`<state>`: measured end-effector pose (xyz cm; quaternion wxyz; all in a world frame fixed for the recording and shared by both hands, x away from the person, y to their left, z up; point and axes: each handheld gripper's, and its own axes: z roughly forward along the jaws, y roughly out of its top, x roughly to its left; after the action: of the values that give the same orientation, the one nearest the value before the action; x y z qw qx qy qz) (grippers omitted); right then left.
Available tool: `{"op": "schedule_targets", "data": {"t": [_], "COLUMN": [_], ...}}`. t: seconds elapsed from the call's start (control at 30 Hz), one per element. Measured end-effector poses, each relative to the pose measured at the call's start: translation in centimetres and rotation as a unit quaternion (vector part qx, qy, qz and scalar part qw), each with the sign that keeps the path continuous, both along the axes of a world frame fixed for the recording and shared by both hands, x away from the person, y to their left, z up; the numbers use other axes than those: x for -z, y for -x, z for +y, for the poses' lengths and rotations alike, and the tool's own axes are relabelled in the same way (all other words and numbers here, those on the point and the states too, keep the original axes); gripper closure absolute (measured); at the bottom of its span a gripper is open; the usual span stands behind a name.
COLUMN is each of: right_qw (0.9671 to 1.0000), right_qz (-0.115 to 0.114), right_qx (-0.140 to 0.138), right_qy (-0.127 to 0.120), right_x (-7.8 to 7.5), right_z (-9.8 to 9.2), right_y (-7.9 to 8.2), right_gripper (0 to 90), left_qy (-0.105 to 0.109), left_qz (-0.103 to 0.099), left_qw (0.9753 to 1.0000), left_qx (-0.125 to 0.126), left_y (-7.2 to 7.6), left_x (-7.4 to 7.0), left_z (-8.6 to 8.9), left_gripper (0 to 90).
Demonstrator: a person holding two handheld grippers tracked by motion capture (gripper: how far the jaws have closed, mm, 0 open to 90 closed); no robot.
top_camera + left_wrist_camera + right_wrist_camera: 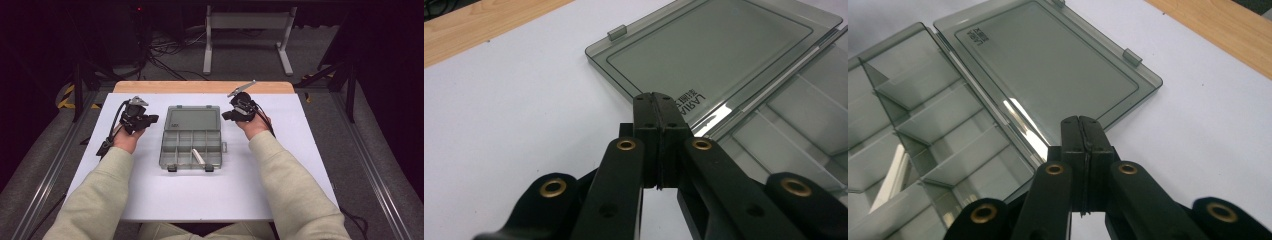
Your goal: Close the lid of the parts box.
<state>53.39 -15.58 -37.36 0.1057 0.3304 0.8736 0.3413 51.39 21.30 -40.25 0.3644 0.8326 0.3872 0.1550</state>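
Note:
A smoky transparent compartment box (191, 148) lies open in the middle of the white table, its lid (193, 119) folded flat toward the far side. A small white stick-like piece (198, 156) rests in one of its front compartments. My left gripper (150, 119) hovers just left of the lid, shut with nothing between its jaws. My right gripper (227, 115) hovers just right of the lid, also shut and empty. In the left gripper view the lid (704, 55) lies ahead of the gripper (655, 100). In the right gripper view the lid (1043, 65) and dividers (938, 125) lie ahead of the gripper (1080, 125).
The white table top (150, 195) has a wooden strip (200, 87) along its far edge. Beyond it stand a white metal frame (247, 35) and cables on the grey floor. Dark rails run along both sides of the table.

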Motion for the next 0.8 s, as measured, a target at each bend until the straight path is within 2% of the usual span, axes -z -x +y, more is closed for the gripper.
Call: {"op": "schedule_targets", "data": {"t": [0.33, 0.43, 0.5, 0.67, 0.77, 0.8], "right_qw": [0.9999, 0.9999, 0.9998, 0.9995, 0.9993, 0.9992], "right_qz": [0.007, 0.01, 0.016, 0.025, 0.029, 0.032], "right_qx": [0.004, 0.006, 0.009, 0.009, 0.009, 0.011], "right_qy": [0.007, 0.01, 0.01, 0.016, 0.021, 0.022], "right_x": [1.0, 1.3, 1.6, 2.3, 2.8, 2.9], "right_z": [0.0, -0.1, -0.1, 0.0, 0.1, 0.1], "right_y": [-1.0, -1.1, -1.2, -1.4, -1.6, -1.6], "right_gripper": [90.0, 90.0, 90.0, 90.0, 90.0, 90.0], "left_qy": [0.003, 0.009, 0.008, 0.001, 0.001, -0.004], "left_qz": [0.003, 0.012, 0.0, 0.019, 0.043, 0.042], "left_qw": [1.0, 0.9999, 1.0, 0.9998, 0.9991, 0.9991], "left_qx": [0.003, -0.003, 0.003, 0.002, -0.001, 0.001], "left_y": [-1.1, -1.2, -1.0, -1.2, -1.5, -1.7], "left_x": [0.2, 0.5, 0.6, 1.2, 1.7, 1.9], "left_z": [-0.1, 0.0, 0.1, -0.2, -0.3, -0.3], "left_gripper": [89.5, 89.5, 89.5, 89.5, 89.5, 89.5]}}
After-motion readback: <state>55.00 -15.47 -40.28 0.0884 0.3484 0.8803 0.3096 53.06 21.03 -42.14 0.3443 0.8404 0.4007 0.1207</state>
